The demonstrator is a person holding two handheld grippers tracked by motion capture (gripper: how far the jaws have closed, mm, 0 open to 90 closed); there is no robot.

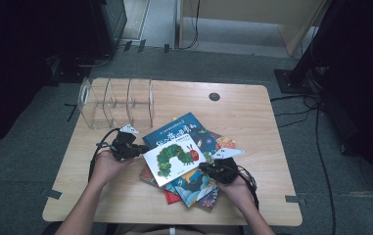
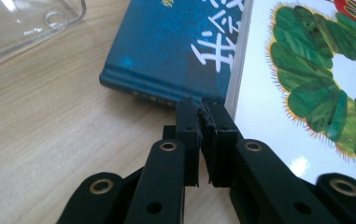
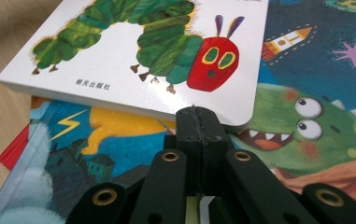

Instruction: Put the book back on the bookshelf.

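Both hand-held grippers sit low at the near half of the bench (image 1: 252,196), jaws clenched with nothing between them. The left hand-held gripper (image 1: 137,149) has its tips touching the left edge of the caterpillar book (image 1: 174,159); the right hand-held gripper (image 1: 204,166) butts that book's near right corner. The book lies on top of a loose fan of picture books (image 1: 194,188), partly over the blue book (image 1: 181,131).

Risk, as I judge it: pushing from both sides with closed tips could skid the top book off the slippery covers, or drag the stack toward the near bench edge.

Open wood left and right of the pile. Farther back-left, the clear divider rack (image 1: 115,103) stands empty, near the far edge.
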